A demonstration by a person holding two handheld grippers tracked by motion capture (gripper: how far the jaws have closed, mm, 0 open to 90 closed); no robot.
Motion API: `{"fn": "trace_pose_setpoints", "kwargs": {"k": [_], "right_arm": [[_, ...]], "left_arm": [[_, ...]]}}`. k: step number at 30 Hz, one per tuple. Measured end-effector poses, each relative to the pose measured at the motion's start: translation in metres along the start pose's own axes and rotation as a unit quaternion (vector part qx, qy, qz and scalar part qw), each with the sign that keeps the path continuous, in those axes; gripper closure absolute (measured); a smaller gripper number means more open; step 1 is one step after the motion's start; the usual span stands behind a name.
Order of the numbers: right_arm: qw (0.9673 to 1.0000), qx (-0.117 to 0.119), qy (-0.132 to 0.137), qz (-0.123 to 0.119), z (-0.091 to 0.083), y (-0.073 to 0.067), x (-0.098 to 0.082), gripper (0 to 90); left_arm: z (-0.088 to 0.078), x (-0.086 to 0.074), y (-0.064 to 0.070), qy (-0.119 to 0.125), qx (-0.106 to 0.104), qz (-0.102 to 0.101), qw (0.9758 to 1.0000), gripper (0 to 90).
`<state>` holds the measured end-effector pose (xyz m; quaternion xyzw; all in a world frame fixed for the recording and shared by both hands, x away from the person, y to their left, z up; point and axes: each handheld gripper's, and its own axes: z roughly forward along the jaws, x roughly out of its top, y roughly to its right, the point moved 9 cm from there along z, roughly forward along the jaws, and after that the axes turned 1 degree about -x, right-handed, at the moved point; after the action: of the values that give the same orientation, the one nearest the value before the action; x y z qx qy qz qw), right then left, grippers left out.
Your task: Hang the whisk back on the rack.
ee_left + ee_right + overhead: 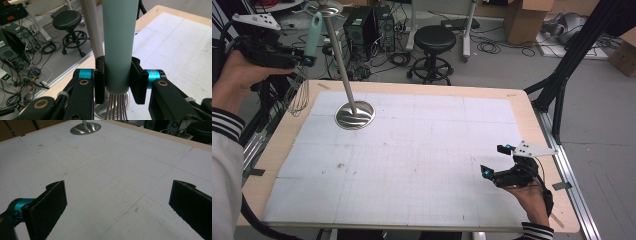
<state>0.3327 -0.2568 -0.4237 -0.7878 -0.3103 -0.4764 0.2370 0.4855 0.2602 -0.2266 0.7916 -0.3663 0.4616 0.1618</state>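
Observation:
A whisk with a pale green handle and steel wires hangs upright above the table's far left corner. My left gripper is shut on the handle's lower end, both pads pressed against it. Just to its right stands a metal stand with a round base and a tall pole. My right gripper rests low over the white mat near the front right, jaws wide apart and open with nothing between them.
A white gridded mat covers the wooden table. Beyond the far edge stand a black stool, computer towers and floor cables. A black frame leg rises at the right.

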Motion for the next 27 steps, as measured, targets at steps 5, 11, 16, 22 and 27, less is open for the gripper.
{"fn": "trace_pose_setpoints", "kwargs": {"k": [5,11,16,22,27], "right_arm": [[1.0000,0.002,0.002,-0.002,0.000,-0.001,0.001,0.5],[1.0000,0.004,0.003,-0.001,0.000,-0.001,0.001,0.5],[1.0000,0.003,0.006,0.000,-0.001,-0.001,0.002,0.5],[1.0000,0.007,0.006,0.001,-0.001,-0.001,0.002,0.5],[0.9999,0.009,0.007,0.000,-0.001,0.000,0.002,0.5]], "left_arm": [[0.007,0.000,0.000,-0.005,0.011,-0.006,0.9999,69.5],[0.016,-0.001,0.002,-0.016,0.013,-0.010,0.9997,69.4],[0.023,0.000,0.003,-0.017,0.012,-0.014,0.9997,69.4],[0.026,-0.001,0.005,-0.014,0.017,-0.013,0.9997,68.6],[0.019,0.001,0.007,0.013,0.026,-0.003,0.9996,46.5]]}}
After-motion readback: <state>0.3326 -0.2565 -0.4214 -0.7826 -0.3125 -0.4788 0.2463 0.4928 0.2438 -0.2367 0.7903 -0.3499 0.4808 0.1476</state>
